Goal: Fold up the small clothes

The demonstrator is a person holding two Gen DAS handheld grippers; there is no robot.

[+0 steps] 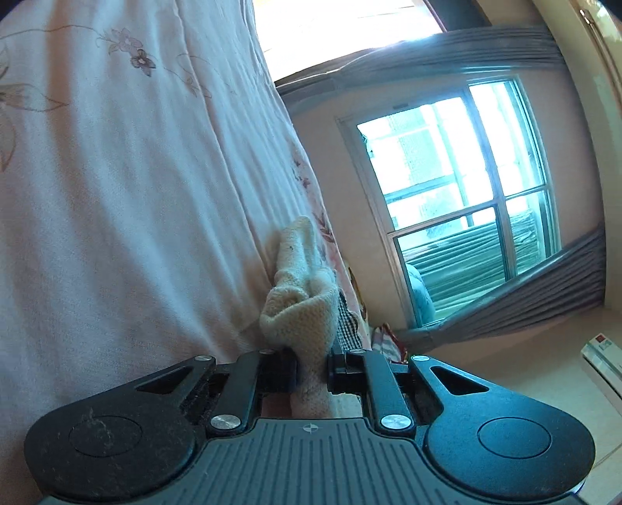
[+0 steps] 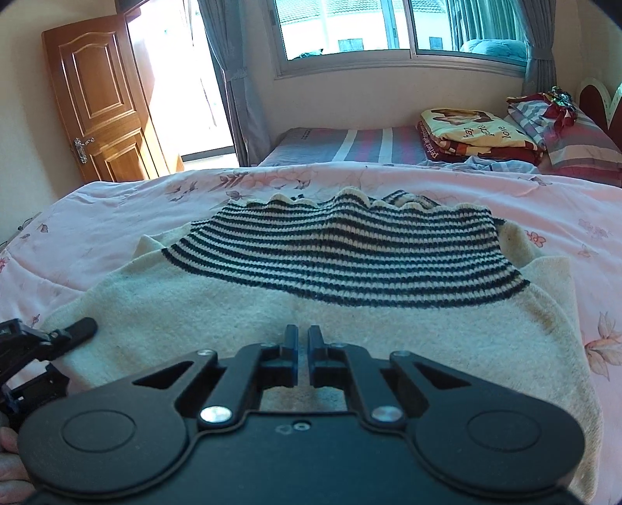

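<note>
1. The pink floral bedspread (image 2: 116, 233) fills the lower half of the right wrist view and, rolled far over to one side, the left half of the left wrist view (image 1: 116, 194).
2. Only the right wrist view shows the room level: a wooden door (image 2: 101, 105), a wide window (image 2: 388, 27) with grey curtains, a second bed with a striped sheet (image 2: 350, 149), and a pile of folded blankets (image 2: 478, 132) near its head.
3. Only the left wrist view shows a white air conditioner (image 1: 602, 361) at its right edge.
4. The cream sweater with black stripes (image 2: 350, 248) lies spread flat on the bedspread in the right wrist view; the left wrist view sees only a bunched cream edge of it (image 1: 299, 295).
5. The right gripper (image 2: 303, 342) points down at the plain cream part near the hem. Its jaws are pressed nearly together, with a thin slit between them; whether any knit is caught there cannot be told.
6. The left gripper (image 1: 311, 357) is tilted sideways and pinches a fold of the cream knit between its jaws. In the right wrist view it (image 2: 58, 338) reaches the sweater's left edge.
7. Part of a hand (image 2: 9, 462) shows at the lower left corner of the right wrist view.
</note>
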